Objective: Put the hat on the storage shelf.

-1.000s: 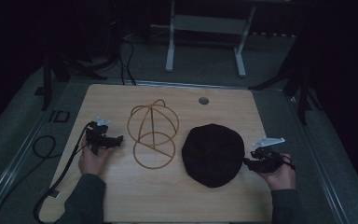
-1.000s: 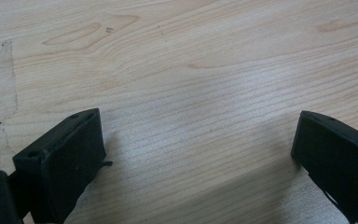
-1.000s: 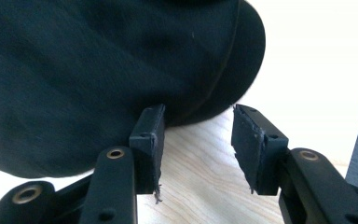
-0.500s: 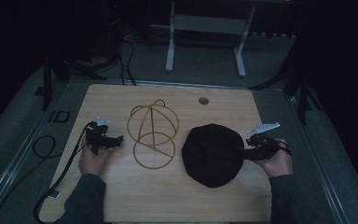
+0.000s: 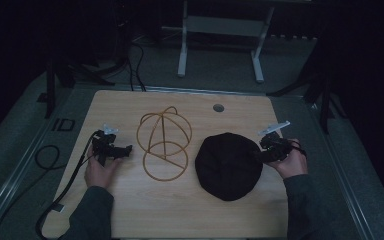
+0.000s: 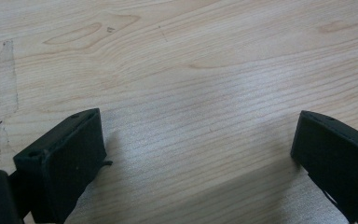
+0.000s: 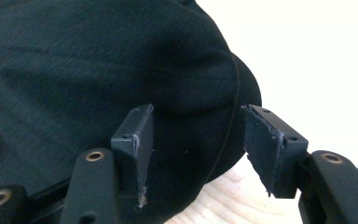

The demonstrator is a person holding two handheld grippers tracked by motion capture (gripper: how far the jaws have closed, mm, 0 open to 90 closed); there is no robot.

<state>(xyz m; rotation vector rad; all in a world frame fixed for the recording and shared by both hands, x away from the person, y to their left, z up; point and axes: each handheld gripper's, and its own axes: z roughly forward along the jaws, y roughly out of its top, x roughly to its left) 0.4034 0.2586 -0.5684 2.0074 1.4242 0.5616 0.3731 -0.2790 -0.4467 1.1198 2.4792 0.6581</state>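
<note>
While both claws gape, the right claw point(image 7: 196, 154) half hides the black cap's point(image 7: 74, 70) brim.

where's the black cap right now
In the high view the black cap lies flat on the table's right half, between the wire hat stand and the right gripper at its edge.

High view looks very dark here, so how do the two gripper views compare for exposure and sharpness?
High view: dim, floor nearly black, table readable. Left gripper view: evenly lit, wood grain sharp, soft jaw shadows. Right gripper view: background blown out white, black cap underexposed with faint weave, near jaws slightly soft.
</note>
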